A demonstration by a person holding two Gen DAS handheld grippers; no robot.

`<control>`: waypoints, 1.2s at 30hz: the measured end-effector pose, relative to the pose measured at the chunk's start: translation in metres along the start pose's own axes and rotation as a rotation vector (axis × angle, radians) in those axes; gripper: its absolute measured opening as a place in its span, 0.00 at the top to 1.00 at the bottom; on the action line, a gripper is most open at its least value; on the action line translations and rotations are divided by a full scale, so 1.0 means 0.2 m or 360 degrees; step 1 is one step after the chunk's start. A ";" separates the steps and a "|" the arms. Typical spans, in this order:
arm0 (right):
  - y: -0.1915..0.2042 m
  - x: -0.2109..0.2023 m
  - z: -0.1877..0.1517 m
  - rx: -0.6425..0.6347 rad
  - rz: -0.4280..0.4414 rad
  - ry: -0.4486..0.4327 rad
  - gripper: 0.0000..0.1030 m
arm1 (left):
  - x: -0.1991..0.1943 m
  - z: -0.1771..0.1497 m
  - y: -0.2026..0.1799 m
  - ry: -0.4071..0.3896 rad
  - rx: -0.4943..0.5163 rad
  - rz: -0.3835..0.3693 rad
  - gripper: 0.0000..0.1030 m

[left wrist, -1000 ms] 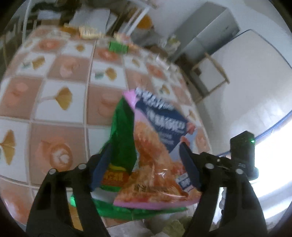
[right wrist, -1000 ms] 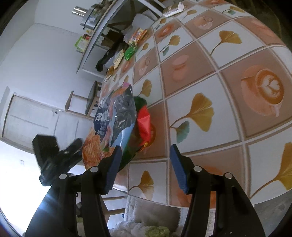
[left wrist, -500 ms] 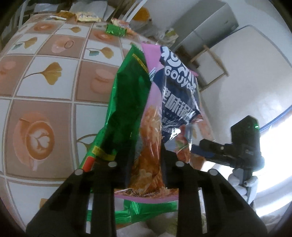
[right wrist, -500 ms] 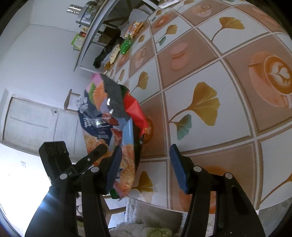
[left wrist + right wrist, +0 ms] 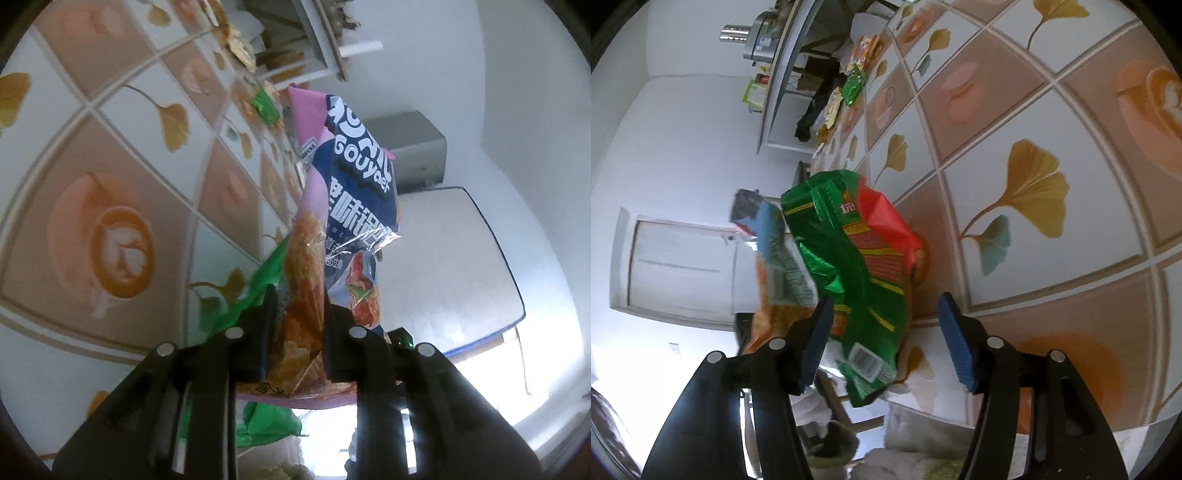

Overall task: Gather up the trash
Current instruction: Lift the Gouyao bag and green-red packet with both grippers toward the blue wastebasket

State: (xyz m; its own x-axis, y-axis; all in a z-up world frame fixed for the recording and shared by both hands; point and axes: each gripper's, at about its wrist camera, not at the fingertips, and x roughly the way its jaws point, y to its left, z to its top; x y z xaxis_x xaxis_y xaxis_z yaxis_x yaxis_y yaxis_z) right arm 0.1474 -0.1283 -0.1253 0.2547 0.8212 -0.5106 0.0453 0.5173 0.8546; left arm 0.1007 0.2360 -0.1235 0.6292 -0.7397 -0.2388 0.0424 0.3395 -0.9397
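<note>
pinching the lower part of a pink and navy snack bag [image 5: 347, 206], the left gripper [image 5: 297, 332] has its jaws pressed in on the crumpled foil, and a green wrapper [image 5: 258, 291] is caught in the same bite on its near side; holding both low down like this looks meant to carry two pieces of trash in one hand, lifted clear of the tiled table [image 5: 110, 155], with the tops flopping free above the jaws. from the right wrist view the same bundle shows as a green and red wrapper [image 5: 857, 266] with the other bag [image 5: 775, 258] behind it, hanging off the table edge. the right gripper [image 5: 882, 339] is spread wide, its blue pads [image 5: 955, 341] apart, with the bundle's lower end lying between them; i cannot tell whether it touches them. my guess is that the right hand is free for the next piece. more wrappers [image 5: 855, 85] lie at the far end of the table [image 5: 1034, 184], well apart from both grippers, so the collecting seems far from finished.
</note>
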 end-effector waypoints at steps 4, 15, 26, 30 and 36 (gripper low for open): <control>0.04 0.04 -0.02 -0.0033 -0.0038 0.0019 0.44 | -0.02 -0.02 -0.01 -0.0019 0.0014 0.0013 0.81; 0.17 0.19 -0.10 -0.0181 -0.0186 -0.0003 0.55 | -0.03 -0.03 -0.02 -0.0043 0.0070 0.0095 0.81; 0.11 0.12 -0.08 -0.0211 -0.0276 -0.0111 0.94 | -0.09 -0.08 -0.24 -0.0107 0.0353 0.0320 0.81; 0.08 0.03 -0.05 -0.0184 -0.0272 -0.0179 0.95 | -0.10 -0.11 -0.36 -0.0140 0.0476 0.0410 0.81; 0.01 -0.14 -0.04 -0.0137 -0.0298 -0.0304 0.95 | -0.08 -0.15 -0.50 -0.0174 0.0646 0.0540 0.81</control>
State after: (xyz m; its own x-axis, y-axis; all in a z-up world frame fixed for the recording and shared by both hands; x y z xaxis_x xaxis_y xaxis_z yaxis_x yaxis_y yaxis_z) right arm 0.1333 -0.1475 -0.1100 0.4274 0.6535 -0.6247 0.0286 0.6809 0.7318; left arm 0.0620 0.1961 -0.0323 0.7359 -0.4920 -0.4653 0.1057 0.7622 -0.6387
